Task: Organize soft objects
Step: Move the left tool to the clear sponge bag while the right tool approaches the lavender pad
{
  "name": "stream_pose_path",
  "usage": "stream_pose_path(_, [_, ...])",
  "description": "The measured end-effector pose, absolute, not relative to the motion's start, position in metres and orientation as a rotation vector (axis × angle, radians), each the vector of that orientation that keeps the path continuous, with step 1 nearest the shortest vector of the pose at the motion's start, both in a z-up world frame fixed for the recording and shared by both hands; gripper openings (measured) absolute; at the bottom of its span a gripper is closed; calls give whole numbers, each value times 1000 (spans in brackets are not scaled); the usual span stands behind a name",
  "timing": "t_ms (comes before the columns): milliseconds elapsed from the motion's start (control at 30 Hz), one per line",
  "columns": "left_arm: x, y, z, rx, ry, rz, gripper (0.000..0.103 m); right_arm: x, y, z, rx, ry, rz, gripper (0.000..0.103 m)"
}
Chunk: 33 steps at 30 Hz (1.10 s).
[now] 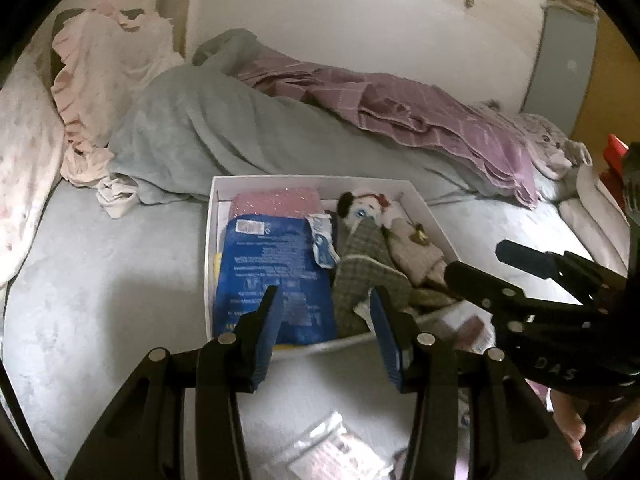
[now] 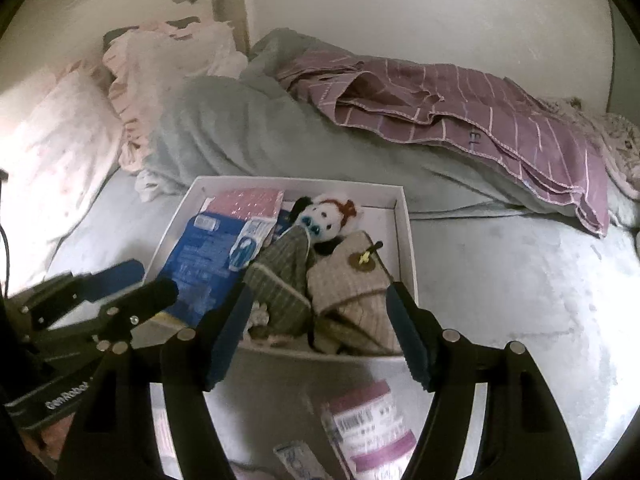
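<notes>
A white box (image 1: 212, 240) (image 2: 404, 232) lies on the bed. It holds a blue pack (image 1: 272, 264) (image 2: 200, 256), a pink pack (image 1: 276, 200), a small tissue packet (image 2: 248, 244), a white-faced doll (image 1: 362, 206) (image 2: 328, 216), a green plaid cloth (image 1: 364, 272) (image 2: 284, 280) and a beige cloth (image 1: 416, 252) (image 2: 352, 292). My left gripper (image 1: 325, 296) (image 2: 156, 278) hangs open over the box's near edge, nothing between its fingers. My right gripper (image 2: 319, 292) (image 1: 476, 258) is open too, above the box's near right part, holding nothing.
Behind the box lie a grey blanket (image 1: 208, 128), a purple checked cloth (image 2: 460, 108) and a pink ruffled pillow (image 1: 92, 72). Loose packets (image 2: 368, 424) (image 1: 328, 448) lie on the sheet below the grippers. A white wall panel (image 1: 360, 20) backs the bed.
</notes>
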State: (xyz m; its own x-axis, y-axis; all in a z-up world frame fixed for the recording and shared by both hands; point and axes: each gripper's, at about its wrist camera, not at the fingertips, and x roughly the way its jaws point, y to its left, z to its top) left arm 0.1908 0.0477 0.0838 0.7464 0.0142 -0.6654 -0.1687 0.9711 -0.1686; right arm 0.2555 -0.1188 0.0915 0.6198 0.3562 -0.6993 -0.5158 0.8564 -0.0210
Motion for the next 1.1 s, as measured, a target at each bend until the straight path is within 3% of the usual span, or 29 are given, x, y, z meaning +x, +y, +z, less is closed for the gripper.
stream_pose_path(767, [124, 18, 33, -143, 782, 108, 45, 159, -133, 41, -409, 610, 455, 72])
stream_pose_path(1100, [103, 44, 19, -245, 761, 88, 45, 163, -155, 24, -241, 790, 594, 73])
